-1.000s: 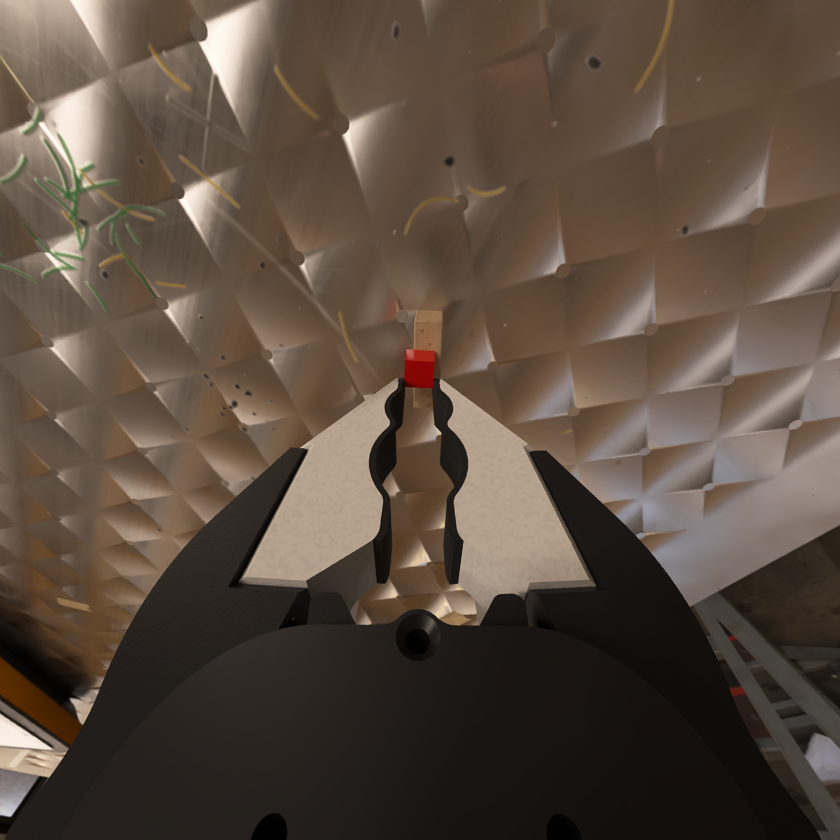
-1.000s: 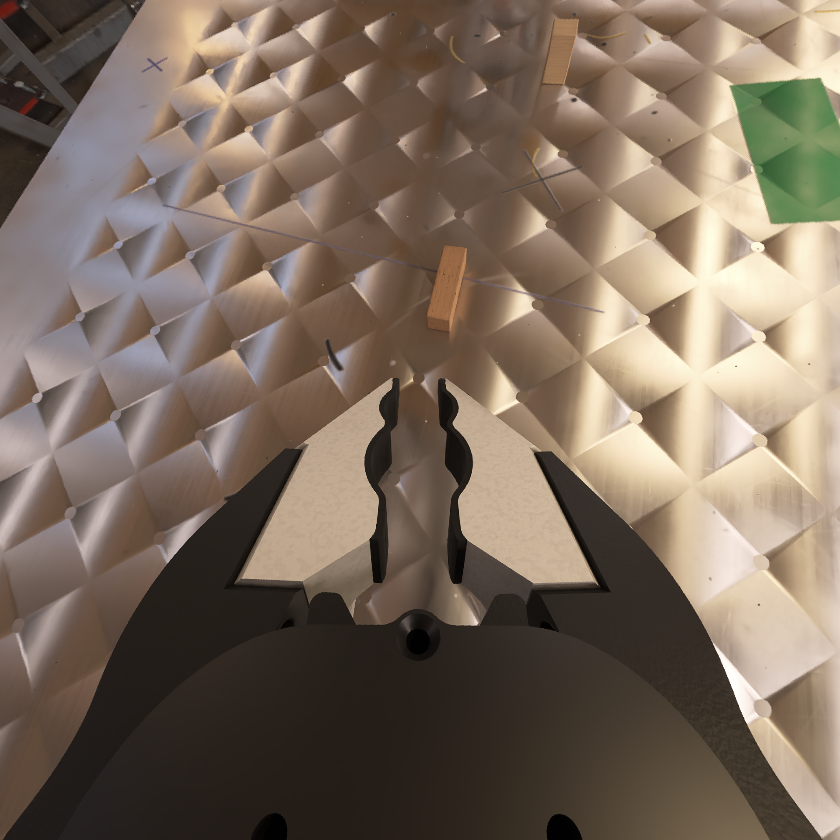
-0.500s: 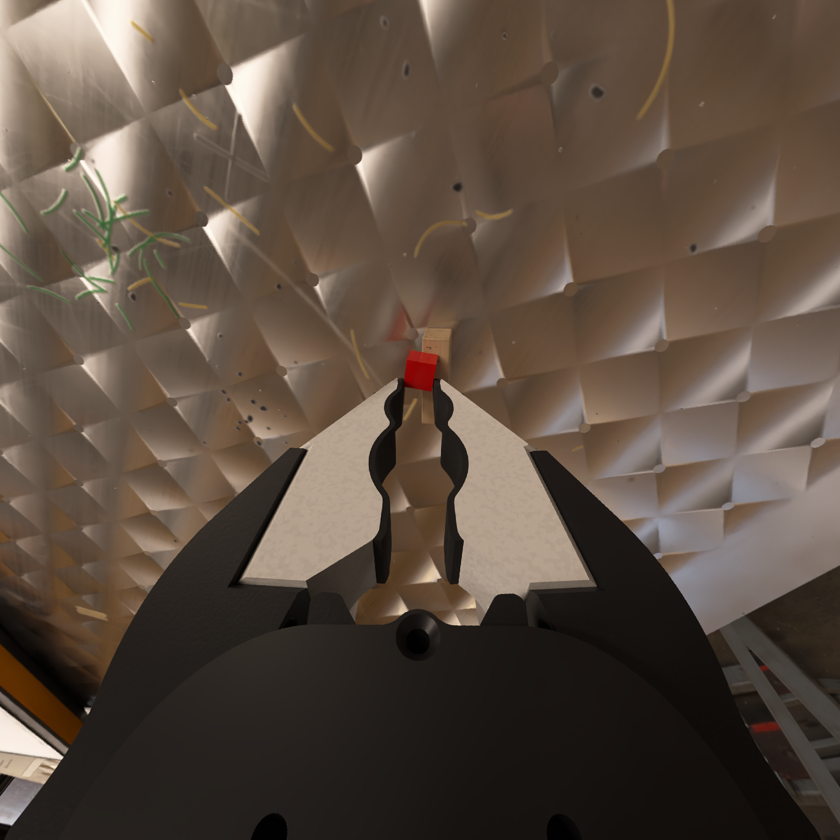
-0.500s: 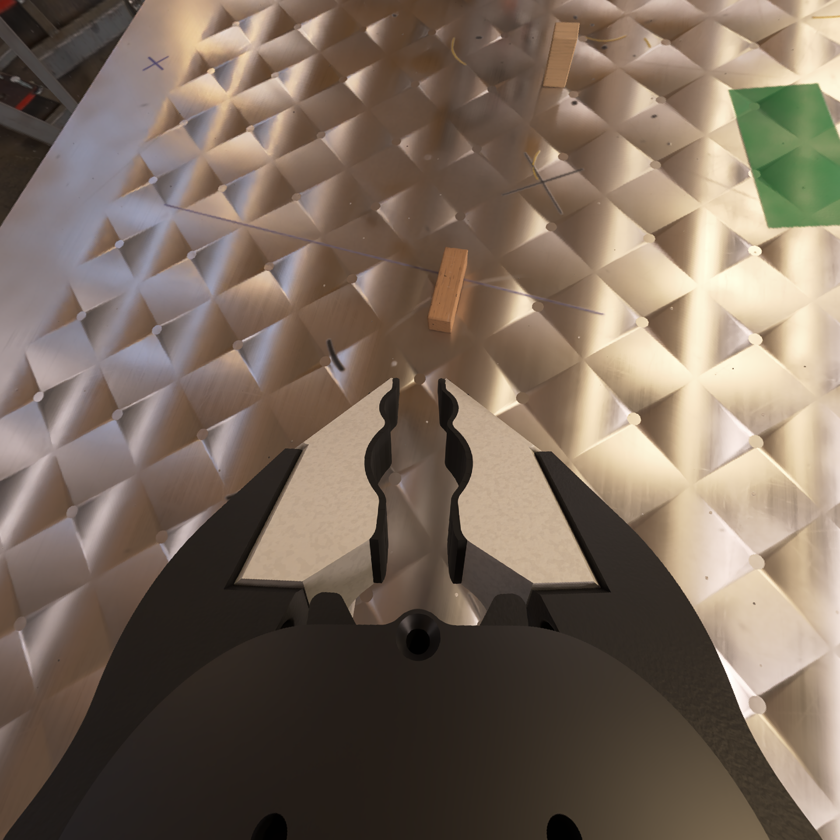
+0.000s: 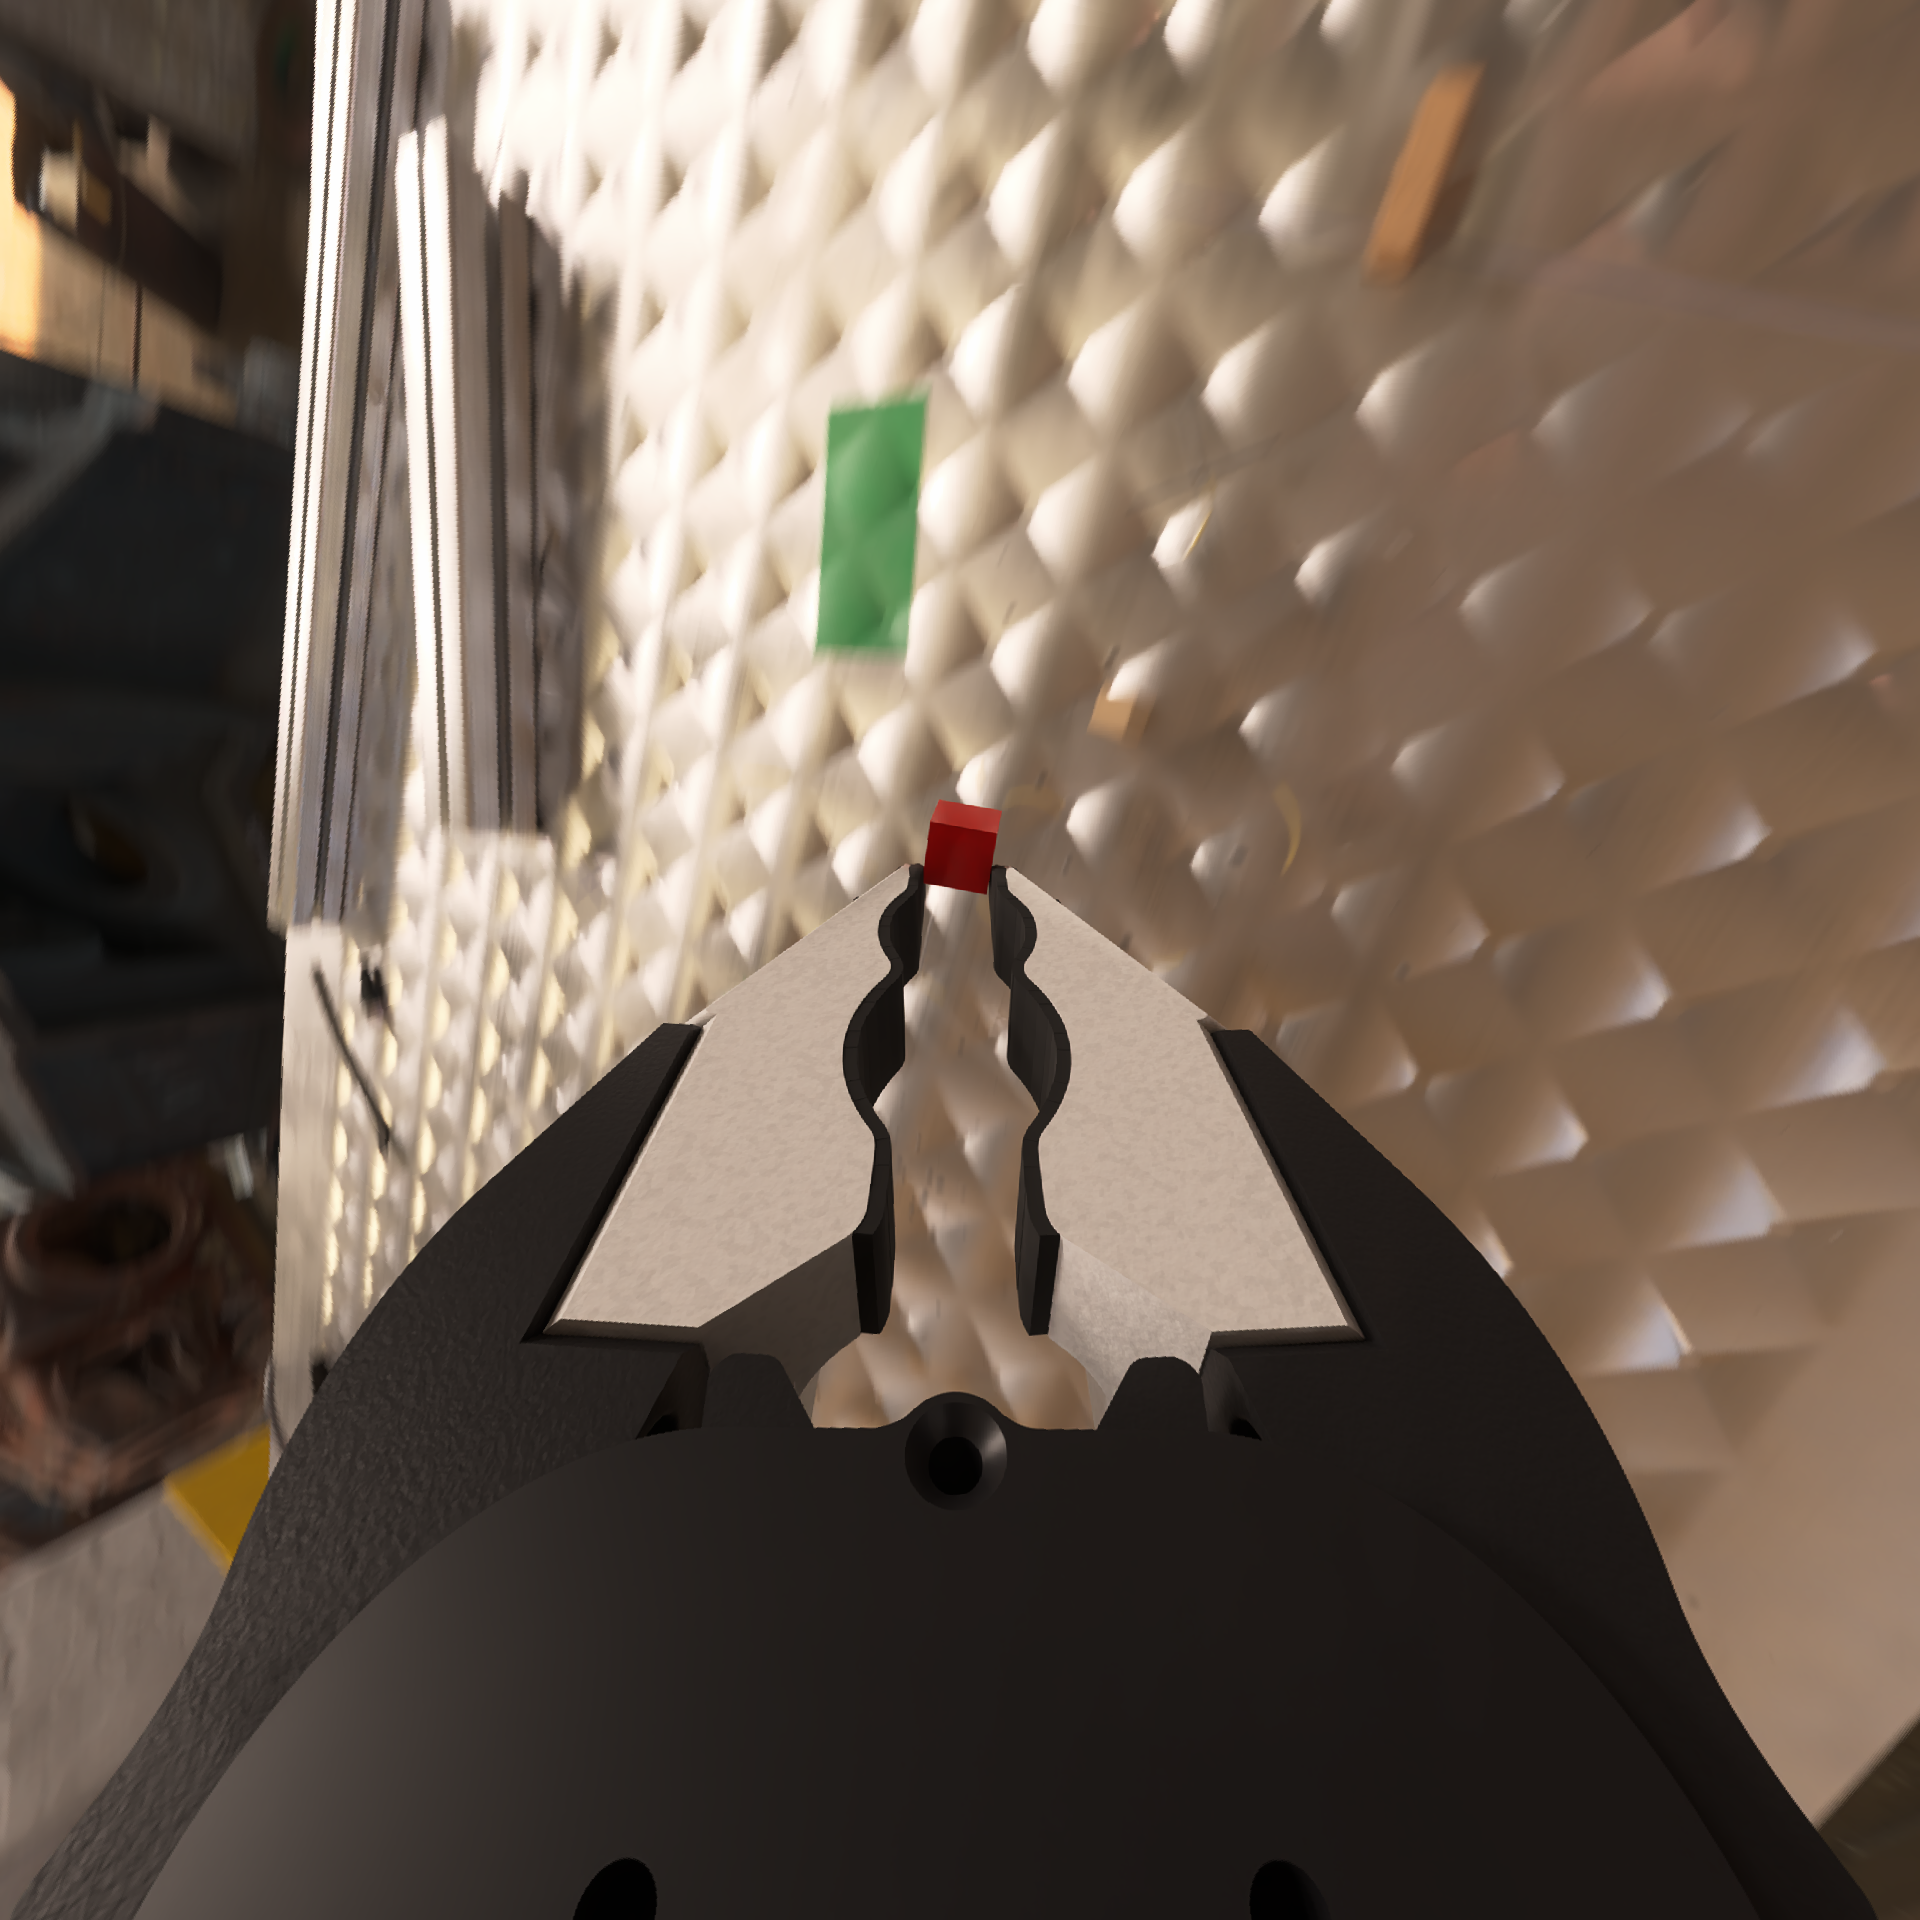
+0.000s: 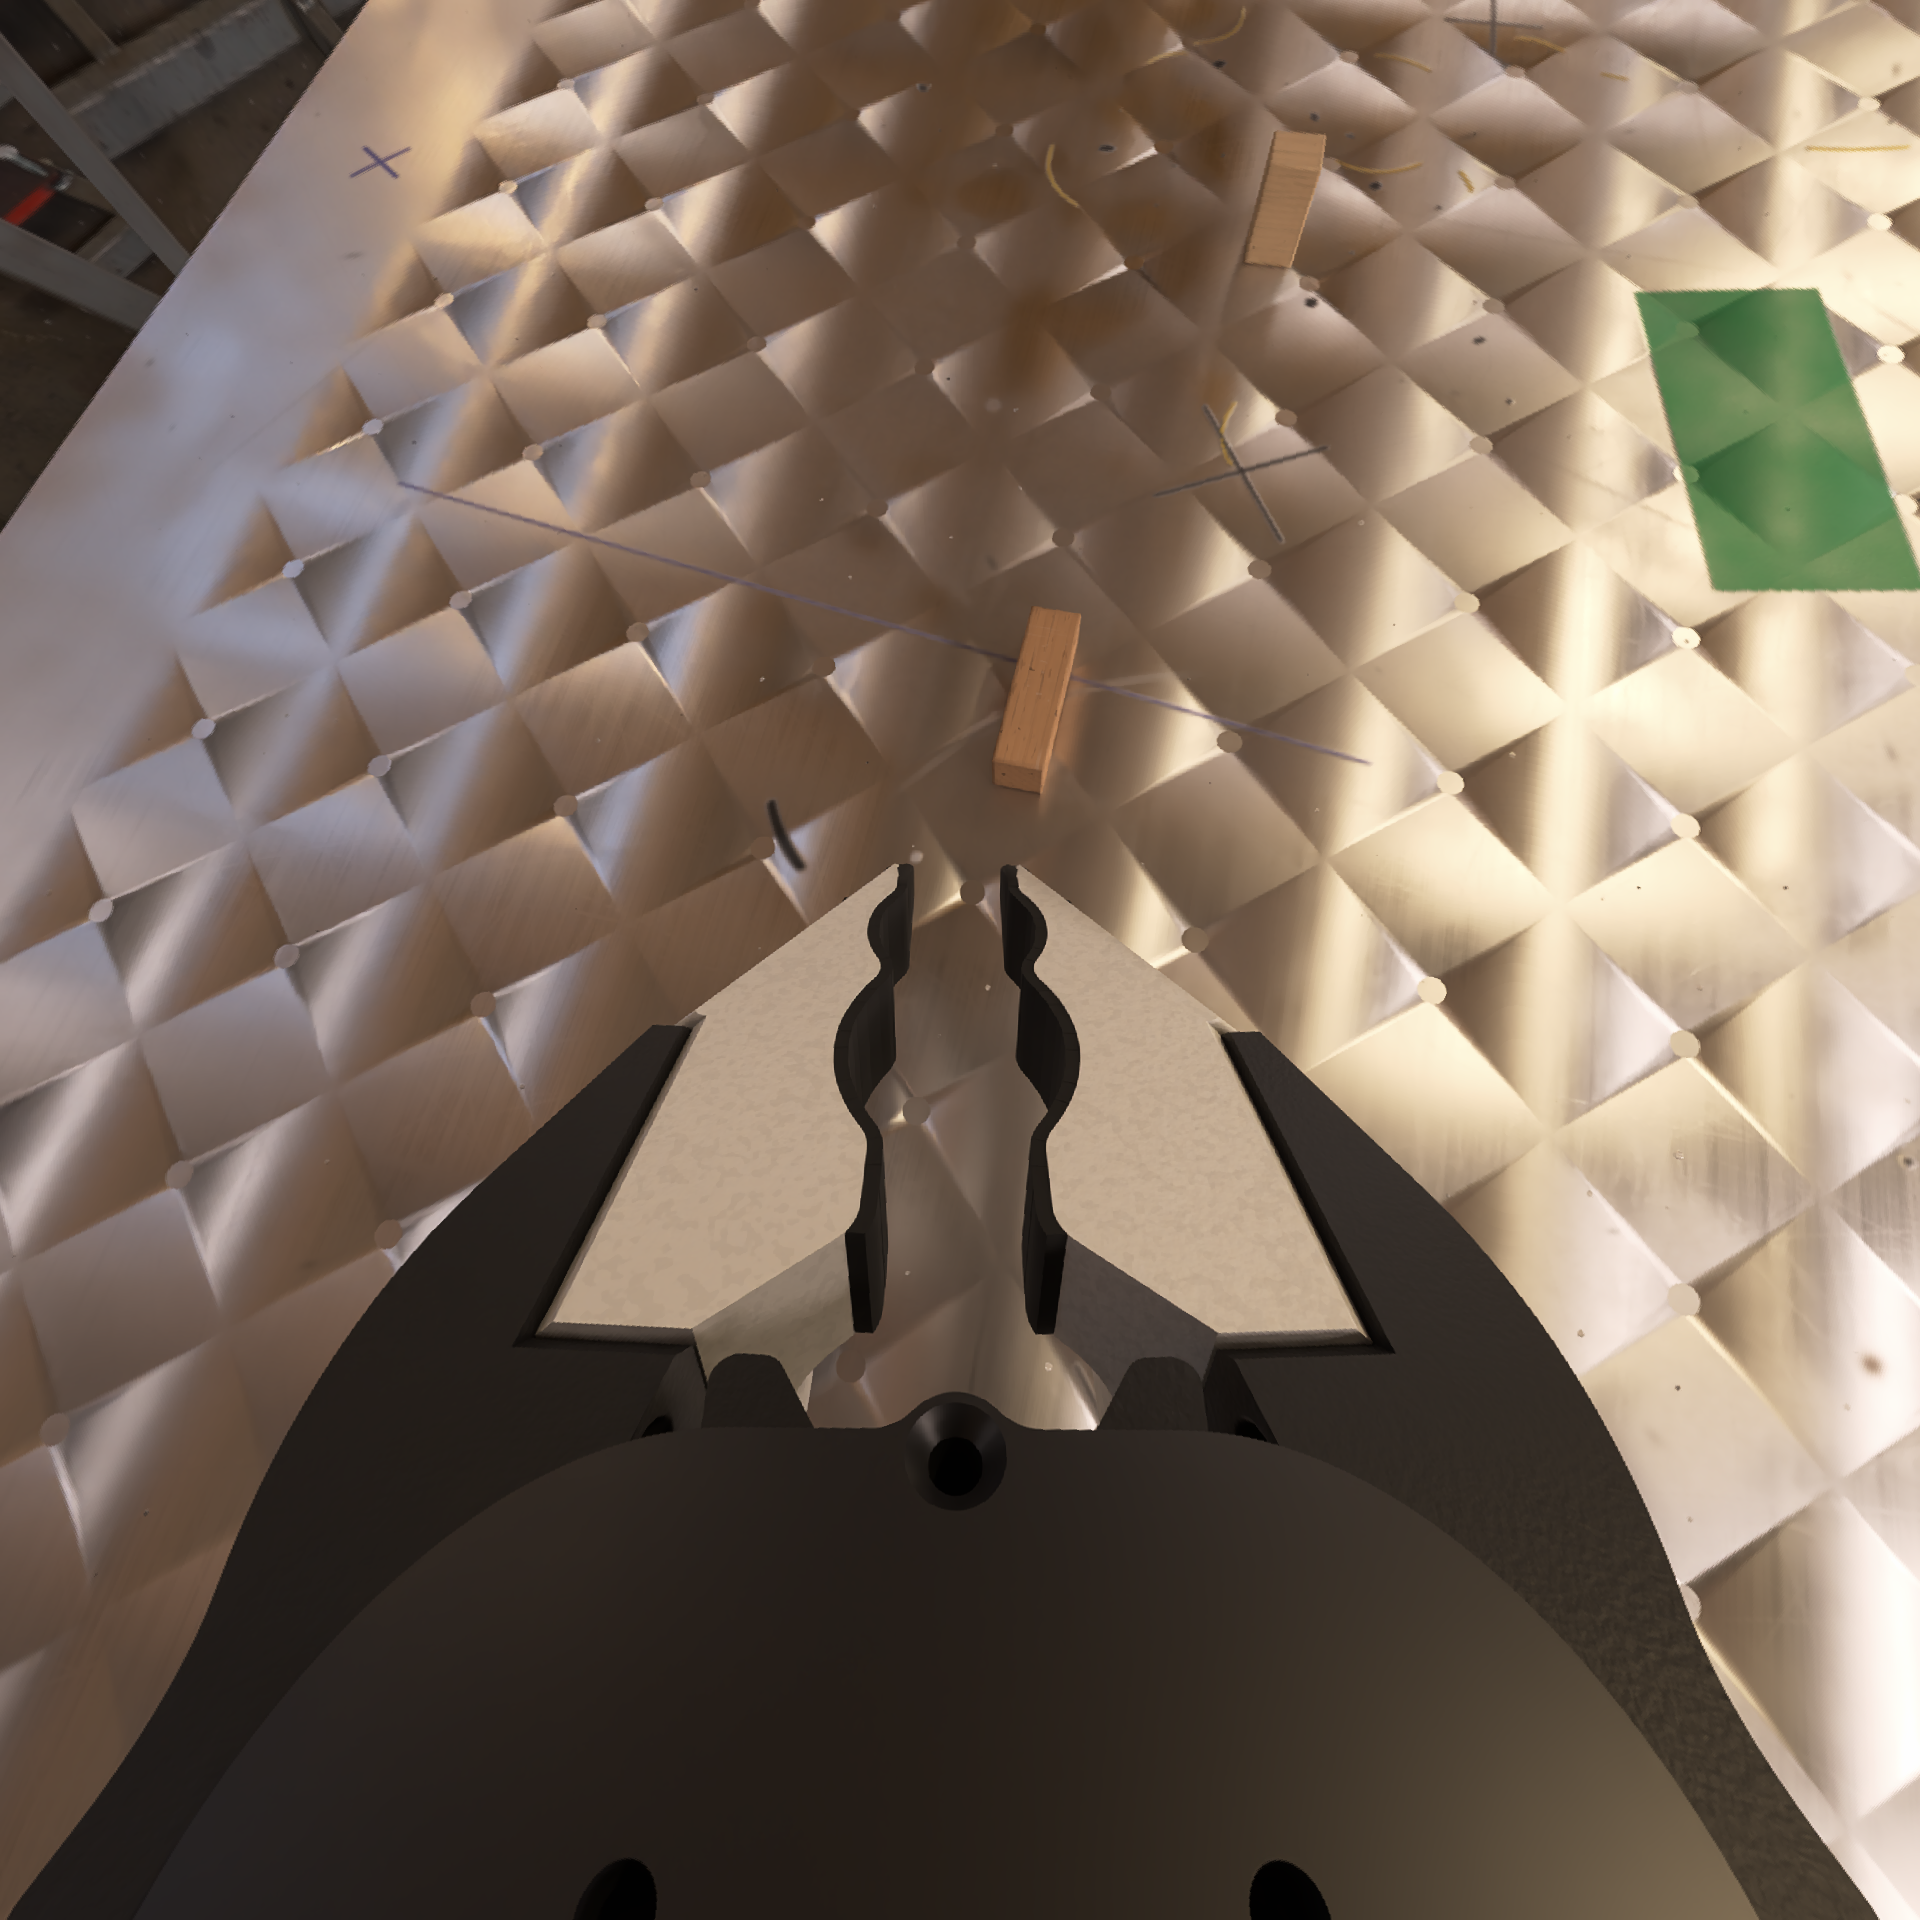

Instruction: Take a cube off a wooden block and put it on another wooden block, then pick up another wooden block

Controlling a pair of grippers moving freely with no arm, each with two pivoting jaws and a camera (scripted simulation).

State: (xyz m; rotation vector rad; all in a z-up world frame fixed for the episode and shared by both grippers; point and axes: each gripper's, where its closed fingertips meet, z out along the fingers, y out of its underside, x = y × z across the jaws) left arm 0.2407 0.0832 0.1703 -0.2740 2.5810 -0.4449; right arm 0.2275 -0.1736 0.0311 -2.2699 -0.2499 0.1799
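Close in, left wrist view: left gripper (image 5: 958,876) pinching the red cube (image 5: 961,845) between its very tips, cube clear of the tabletop and of any block, lifted. Background smeared with motion blur. Beyond the cube, the patterned metal table (image 5: 1455,831) tilted steeply across the frame; a small tan block end (image 5: 1118,715) just past the cube to the right, too blurred to tell how it lies. Farther off, a green rectangle (image 5: 871,528) flat on the metal, and up at top right a longer wooden block (image 5: 1418,187), also blurred. To the left, past the table edge, dark clutter and a yellow patch (image 5: 223,1496), nothing clear.

Over to the right wrist view, sharp and steady: right gripper (image 6: 958,881) empty, tongs parted by a narrow gap with bare metal showing between, hanging above the table (image 6: 312,935). Just ahead and slightly right, a wooden block (image 6: 1034,698) lying flat across a thin drawn line. Farther back, a second, paler block (image 6: 1284,213) among stray yellow strands. Green rectangle (image 6: 1782,452) off to the right. Pen crosses (image 6: 1242,478) marked on the metal; no readable writing or brand anywhere. No cube in this view, no left gripper either.
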